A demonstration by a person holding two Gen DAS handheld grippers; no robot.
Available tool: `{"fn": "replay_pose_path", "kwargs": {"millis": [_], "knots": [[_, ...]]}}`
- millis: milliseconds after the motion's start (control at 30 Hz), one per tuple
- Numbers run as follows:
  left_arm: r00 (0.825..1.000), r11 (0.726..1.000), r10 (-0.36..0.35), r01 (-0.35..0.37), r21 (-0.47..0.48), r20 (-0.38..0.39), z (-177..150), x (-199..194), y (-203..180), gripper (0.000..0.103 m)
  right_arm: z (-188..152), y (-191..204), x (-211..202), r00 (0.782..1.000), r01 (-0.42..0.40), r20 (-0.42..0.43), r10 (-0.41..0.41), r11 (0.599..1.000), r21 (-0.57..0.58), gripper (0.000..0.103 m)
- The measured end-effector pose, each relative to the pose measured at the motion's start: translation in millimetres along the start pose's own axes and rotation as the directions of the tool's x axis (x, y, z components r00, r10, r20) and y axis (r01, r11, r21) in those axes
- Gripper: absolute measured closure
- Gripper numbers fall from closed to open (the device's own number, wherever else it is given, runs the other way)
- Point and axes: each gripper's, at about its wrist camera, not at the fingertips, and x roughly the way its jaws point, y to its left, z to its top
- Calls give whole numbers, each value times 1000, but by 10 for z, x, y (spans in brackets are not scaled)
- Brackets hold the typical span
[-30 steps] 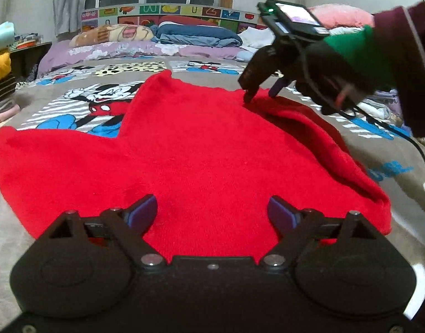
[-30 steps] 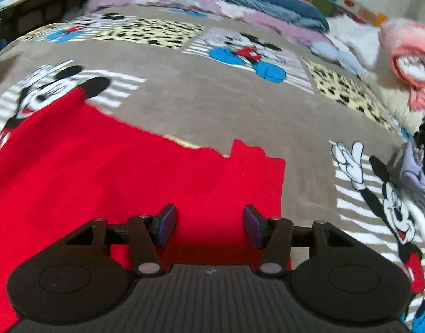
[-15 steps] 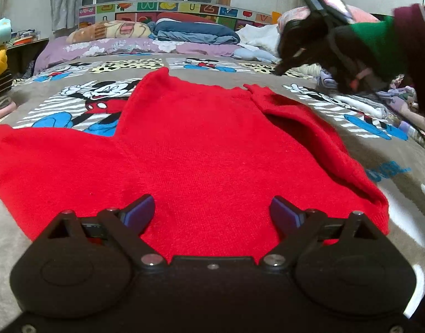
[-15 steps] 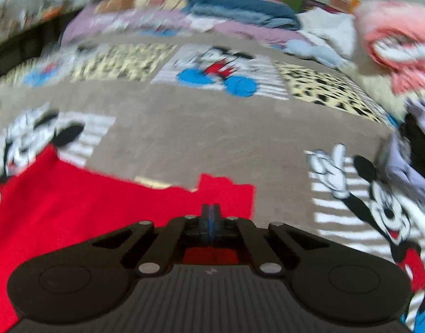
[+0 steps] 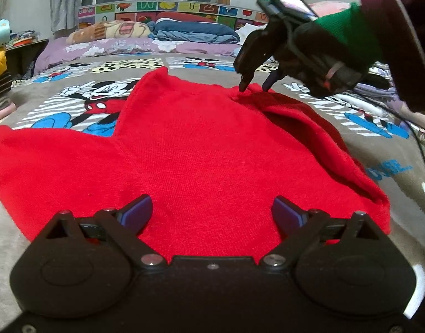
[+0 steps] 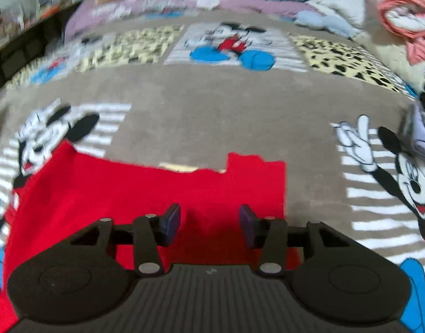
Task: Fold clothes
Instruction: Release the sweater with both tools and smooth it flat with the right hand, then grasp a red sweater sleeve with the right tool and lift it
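A red knitted sweater (image 5: 201, 149) lies spread on the bed, its right sleeve folded in over the body along the right edge. My left gripper (image 5: 212, 213) hovers wide open over the sweater's near hem, its jaws still opening, with nothing between them. At the far right corner of the sweater my right gripper (image 5: 254, 84), held by a gloved hand, points down with its fingertips just above the cloth. In the right wrist view that gripper (image 6: 209, 222) has its jaws opening over the red cloth (image 6: 129, 194), with no cloth pinched between the pads.
A cartoon-mouse blanket (image 5: 101, 94) covers the bed. Folded bedding (image 5: 195, 32) and pillows line the headboard. Stacked clothes (image 5: 0, 63) stand at the left, more loose clothes (image 5: 379, 94) at the right. A pink garment (image 6: 401, 14) lies at the far right. A cable (image 5: 423, 149) trails from the right gripper.
The right gripper lifted away to the right and shut, then came back down to the sweater's far corner with its jaws parted again. The left gripper stayed put.
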Motion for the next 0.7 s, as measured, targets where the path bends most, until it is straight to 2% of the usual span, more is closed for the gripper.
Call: {"fn": "replay_pose_path", "kwargs": {"millis": [100, 167, 233, 300, 467, 533, 633, 700], "knots": [[1000, 1000, -4, 4, 0, -1, 1, -1, -1, 8, 10, 44, 108, 999, 54, -5, -54, 999, -10, 56], [1000, 1000, -7, 7, -1, -2, 1, -1, -1, 7, 5, 35, 173, 998, 59, -8, -59, 998, -7, 63], [1000, 1000, -9, 9, -1, -3, 2, -2, -1, 6, -5, 29, 194, 997, 75, 5, -75, 997, -17, 89], [1000, 1000, -12, 12, -1, -4, 3, -2, -2, 6, -13, -55, 164, 998, 64, 24, -65, 998, 29, 96], [1000, 1000, -18, 18, -2, -5, 4, -2, -2, 6, -59, -269, -152, 992, 15, 125, -28, 994, 104, 97], [1000, 1000, -18, 18, -2, -4, 3, 1, 0, 6, -83, -427, -333, 985, -30, 170, 2, 987, 160, 97], [1000, 1000, -17, 17, -1, -2, 2, 7, 4, 6, -144, -681, -634, 969, -88, 245, 30, 970, 228, 97], [1000, 1000, -16, 16, 0, -1, -1, 6, 5, 6, -214, -874, -844, 950, -147, 308, 58, 951, 271, 97]]}}
